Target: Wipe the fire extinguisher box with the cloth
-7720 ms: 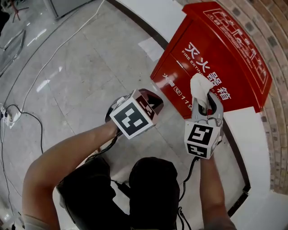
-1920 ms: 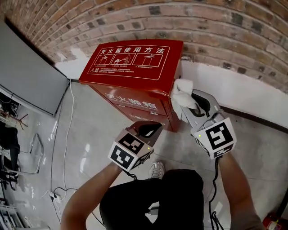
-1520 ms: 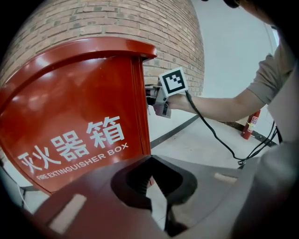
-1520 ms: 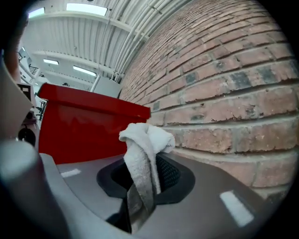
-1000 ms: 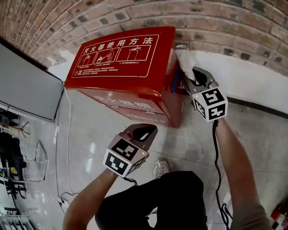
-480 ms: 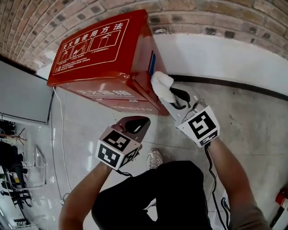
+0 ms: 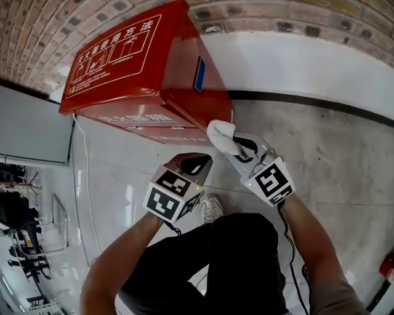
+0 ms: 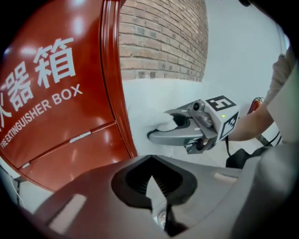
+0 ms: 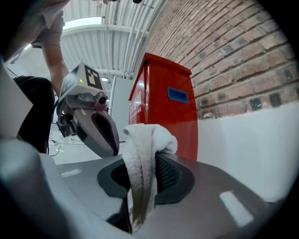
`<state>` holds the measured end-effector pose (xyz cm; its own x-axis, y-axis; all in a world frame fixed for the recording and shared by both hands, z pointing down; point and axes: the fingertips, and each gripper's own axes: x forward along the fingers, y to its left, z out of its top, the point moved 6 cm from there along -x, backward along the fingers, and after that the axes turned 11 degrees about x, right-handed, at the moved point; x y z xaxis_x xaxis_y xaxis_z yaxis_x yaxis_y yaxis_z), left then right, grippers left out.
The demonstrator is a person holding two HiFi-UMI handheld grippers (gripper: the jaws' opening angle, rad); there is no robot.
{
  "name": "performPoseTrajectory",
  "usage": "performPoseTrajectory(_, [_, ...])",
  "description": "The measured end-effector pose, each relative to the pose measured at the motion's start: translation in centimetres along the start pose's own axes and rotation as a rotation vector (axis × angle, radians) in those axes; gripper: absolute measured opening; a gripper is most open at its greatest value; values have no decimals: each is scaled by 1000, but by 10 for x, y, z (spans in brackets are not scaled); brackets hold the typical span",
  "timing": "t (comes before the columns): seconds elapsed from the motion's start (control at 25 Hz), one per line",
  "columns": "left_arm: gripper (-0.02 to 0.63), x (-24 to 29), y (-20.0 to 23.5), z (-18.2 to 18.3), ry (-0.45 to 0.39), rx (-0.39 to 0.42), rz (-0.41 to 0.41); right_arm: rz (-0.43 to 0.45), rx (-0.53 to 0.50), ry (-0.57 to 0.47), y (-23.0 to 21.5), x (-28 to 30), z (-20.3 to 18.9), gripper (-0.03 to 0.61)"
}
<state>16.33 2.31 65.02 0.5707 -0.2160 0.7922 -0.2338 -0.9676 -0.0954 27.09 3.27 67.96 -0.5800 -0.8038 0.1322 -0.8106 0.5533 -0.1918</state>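
Note:
The red fire extinguisher box point(image 7: 141, 74) stands on the floor against the brick wall, its white-lettered front point(image 8: 56, 93) filling the left of the left gripper view. My right gripper point(image 7: 241, 147) is shut on a white cloth point(image 7: 220, 131), which bunches out past the jaws point(image 9: 145, 154). The cloth hangs just off the box's lower right corner, and a small gap shows between them. The blue-labelled side of the box point(image 9: 163, 107) lies ahead of the right gripper point(image 9: 145, 175). My left gripper point(image 7: 192, 162) hovers shut and empty in front of the box point(image 8: 154, 182).
A brick wall point(image 7: 258, 9) with a white lower band point(image 7: 308, 67) and dark skirting point(image 7: 320, 104) runs behind the box. A grey panel point(image 7: 24, 132) and a cable point(image 7: 83, 178) lie to the left. The person's shoe point(image 7: 212, 208) is on the tiled floor.
The right gripper has carried the cloth down the box's right side, from the top rear corner to just off the lower front corner. The left gripper stays shut beside it.

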Motion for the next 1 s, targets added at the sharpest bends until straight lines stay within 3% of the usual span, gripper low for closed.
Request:
performPoseTrajectory(0.4, [0, 24, -3, -10, -39, -35, -18, -136, 20, 8, -80, 42, -12, 112])
performPoseTrajectory(0.64, [0, 26, 9, -24, -50, -93, -34, -238, 35, 67, -138, 74, -19, 110])
performPoseTrajectory(0.84, [0, 22, 18, -47, -39, -138, -36, -310, 49, 141, -169, 91, -48, 112])
performPoseTrajectory(1.0, [0, 22, 21, -61, -47, -177, -32, -356, 119, 183, -177, 104, -81, 112])
